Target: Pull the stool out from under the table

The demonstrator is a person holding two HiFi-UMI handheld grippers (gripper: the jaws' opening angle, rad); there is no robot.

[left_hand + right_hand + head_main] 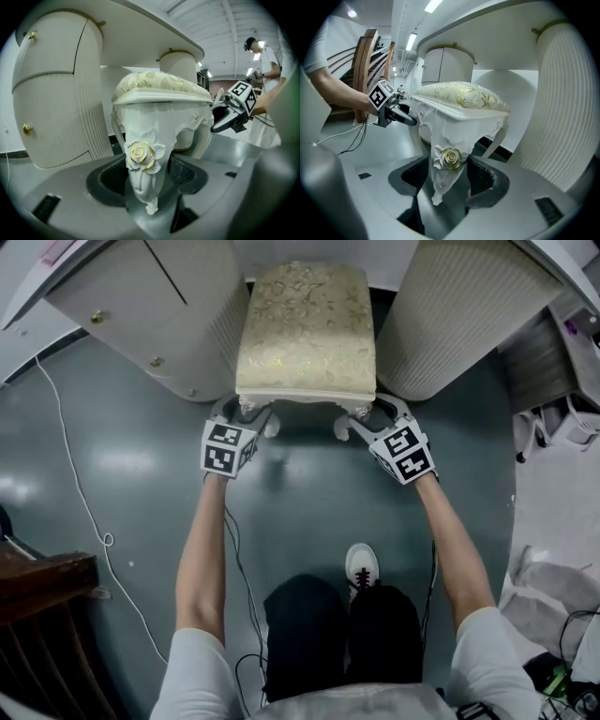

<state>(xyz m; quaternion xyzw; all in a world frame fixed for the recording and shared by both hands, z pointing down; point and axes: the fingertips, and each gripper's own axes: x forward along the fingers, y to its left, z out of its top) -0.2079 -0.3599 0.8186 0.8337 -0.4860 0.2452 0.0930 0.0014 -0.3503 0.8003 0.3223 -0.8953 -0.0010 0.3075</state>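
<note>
The stool (305, 324) has a cream and gold cushion and white carved legs. It stands between the two rounded pedestals of the white table (159, 306), with its far end under the tabletop. My left gripper (246, 407) holds the front left leg (143, 159), its pads closed around the gold rose carving. My right gripper (370, 413) grips the front right leg (447, 161) in the same way. In each gripper view the other gripper shows across the stool, the right gripper (234, 110) and the left gripper (386, 108).
The right pedestal (450, 315) stands close beside the stool. A white cable (75, 484) trails over the grey floor at the left. Dark wooden furniture (37, 615) stands at the lower left. My shoe (361, 565) is behind the stool. White clutter (553, 427) lies at the right.
</note>
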